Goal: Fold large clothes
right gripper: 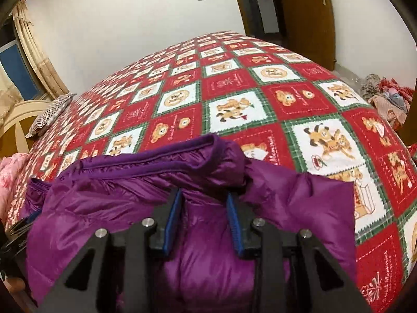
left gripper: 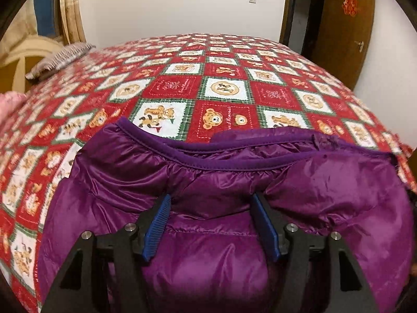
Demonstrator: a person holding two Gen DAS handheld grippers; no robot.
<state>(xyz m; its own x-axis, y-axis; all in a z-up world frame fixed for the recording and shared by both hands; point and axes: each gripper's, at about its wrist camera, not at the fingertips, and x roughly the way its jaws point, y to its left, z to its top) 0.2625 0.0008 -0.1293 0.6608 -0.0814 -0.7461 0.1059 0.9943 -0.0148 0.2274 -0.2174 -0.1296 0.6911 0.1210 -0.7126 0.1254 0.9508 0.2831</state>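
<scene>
jacket: purple puffer jacket (left gripper: pixel 234 182) sits lower centre of both views, on the red patchwork bedspread (left gripper: pixel 221 83), near its close edge; its piped hem or collar band runs across mid-frame.
progress: looks partly folded. You've got one layer doubled over another, with two stacked edges showing in the right wrist view. Final shape isn't there yet; the rest is hidden below the frame.
left gripper: left gripper (left gripper: pixel 211 203) has its jaws fairly wide, blue pads (left gripper: pixel 156 229) straddling a puffed ridge of fabric, not pinching it. Holds nothing.
right gripper: right gripper (right gripper: pixel 204 198) is narrower, about a third open. Fabric sits between the pads, and I can't tell whether they're pressing on it.
left to do: my read is you need at least one more fold plus flattening.
</scene>
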